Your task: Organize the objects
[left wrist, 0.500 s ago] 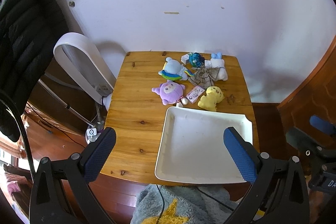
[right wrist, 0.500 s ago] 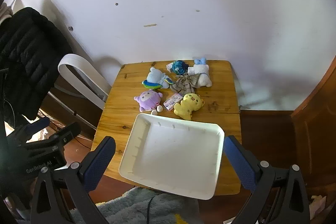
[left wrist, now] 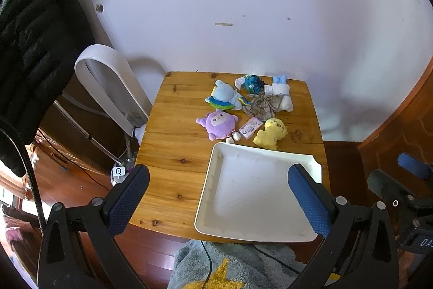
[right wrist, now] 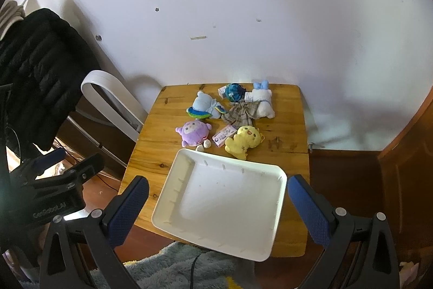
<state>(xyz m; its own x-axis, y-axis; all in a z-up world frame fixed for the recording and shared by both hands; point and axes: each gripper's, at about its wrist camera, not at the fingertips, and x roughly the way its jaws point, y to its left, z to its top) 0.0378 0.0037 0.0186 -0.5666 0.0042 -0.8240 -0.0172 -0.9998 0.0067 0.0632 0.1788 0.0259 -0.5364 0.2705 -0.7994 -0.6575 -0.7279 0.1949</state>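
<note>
A white tray (left wrist: 208, 180) (right wrist: 278, 197) lies empty on the near part of a small wooden table (left wrist: 173, 142) (right wrist: 151, 137). Behind it sit a purple plush (left wrist: 217, 123) (right wrist: 193, 133), a yellow plush (left wrist: 270, 136) (right wrist: 243, 142), a pink packet (left wrist: 250, 127) (right wrist: 223, 136), a pale blue plush (left wrist: 223, 96) (right wrist: 203, 104), a plaid bow (left wrist: 261, 107) (right wrist: 239, 111), a white plush (left wrist: 282, 96) (right wrist: 262, 102) and a teal ball (left wrist: 253, 83) (right wrist: 234, 91). My left gripper (left wrist: 217, 194) and right gripper (right wrist: 217, 205) hover open above the table's near edge, holding nothing.
A white fan (left wrist: 108, 83) (right wrist: 111, 96) stands left of the table, beside a black jacket (left wrist: 35, 45) (right wrist: 40, 77). A white wall rises right behind the table. A grey fleece (left wrist: 230, 267) lies below the near edge. Dark wood panelling (right wrist: 400, 167) is on the right.
</note>
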